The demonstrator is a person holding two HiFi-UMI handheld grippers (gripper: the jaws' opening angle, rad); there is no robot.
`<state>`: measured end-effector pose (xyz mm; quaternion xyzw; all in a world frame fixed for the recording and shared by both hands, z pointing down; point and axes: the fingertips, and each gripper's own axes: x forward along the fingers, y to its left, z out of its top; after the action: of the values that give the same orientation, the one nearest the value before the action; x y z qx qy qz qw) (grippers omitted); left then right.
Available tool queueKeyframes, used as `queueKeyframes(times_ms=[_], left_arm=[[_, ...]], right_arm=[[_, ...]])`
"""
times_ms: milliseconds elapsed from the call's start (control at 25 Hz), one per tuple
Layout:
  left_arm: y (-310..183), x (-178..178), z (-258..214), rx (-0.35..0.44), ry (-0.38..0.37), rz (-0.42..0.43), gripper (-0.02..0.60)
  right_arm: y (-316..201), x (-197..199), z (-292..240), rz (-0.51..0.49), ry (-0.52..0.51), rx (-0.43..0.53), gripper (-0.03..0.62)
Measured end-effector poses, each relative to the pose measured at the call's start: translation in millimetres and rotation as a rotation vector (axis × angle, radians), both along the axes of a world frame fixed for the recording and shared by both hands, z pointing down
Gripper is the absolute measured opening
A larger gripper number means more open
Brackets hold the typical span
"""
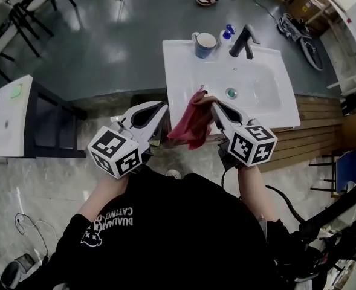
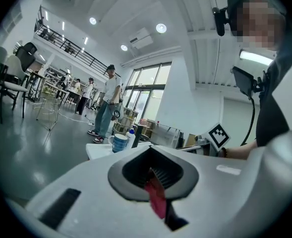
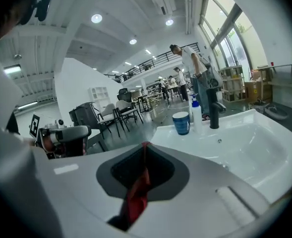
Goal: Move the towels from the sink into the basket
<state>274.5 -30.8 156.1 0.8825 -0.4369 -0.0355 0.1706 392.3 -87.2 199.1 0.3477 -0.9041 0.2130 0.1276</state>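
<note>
the red towel point(image 1: 191, 125) hangs in the air over the front rim of the white sink point(image 1: 268, 92), at about 7 o'clock of the basin. the left gripper point(image 1: 163, 115) has its jaws pressed together on the towel's left edge. the right gripper point(image 1: 215, 106) is clamped on its upper right part. a blue mug point(image 1: 205, 44) stands on the rim at 11 o'clock, near the black faucet point(image 1: 244, 41).

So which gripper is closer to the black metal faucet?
Right. The right gripper is over the front part of the white ceramic sink, in front of the black metal faucet; the left gripper is further left, by the sink's front corner.
</note>
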Motion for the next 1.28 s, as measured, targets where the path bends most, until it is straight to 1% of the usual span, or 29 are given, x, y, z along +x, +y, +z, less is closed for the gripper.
queueKeyframes(times_ms=[200,400,680,920,1120,1280], left_arm=[[-4.8,-25.2,-3.4,0.011,0.007,0.014,0.002],[-14.8,-61.8,-13.3,0.014,0.010,0.031,0.002],[-44.4,-130.9,-26.7,0.033,-0.004,0.113,0.002],[-65.3,-193.8,-34.1,0.021,-0.016,0.173,0.002],[-73.1,-225.7,-26.5,-0.002,-0.019,0.211,0.002],[-74.1,-246.0,-6.2,-0.048,-0.010,0.233,0.002]], right_arm=[[-3.1,-33.4,-22.9,-0.008,0.002,0.074,0.021],[-11.4,-65.6,-45.3,0.027,-0.021,0.104,0.021],[-31.8,-133.4,-63.4,0.105,-0.069,0.126,0.021],[-42.2,-196.3,-68.7,0.166,-0.095,0.119,0.021],[-44.1,-231.3,-52.8,0.192,-0.102,0.078,0.021],[-47.8,-253.9,-30.2,0.211,-0.093,0.034,0.021]])
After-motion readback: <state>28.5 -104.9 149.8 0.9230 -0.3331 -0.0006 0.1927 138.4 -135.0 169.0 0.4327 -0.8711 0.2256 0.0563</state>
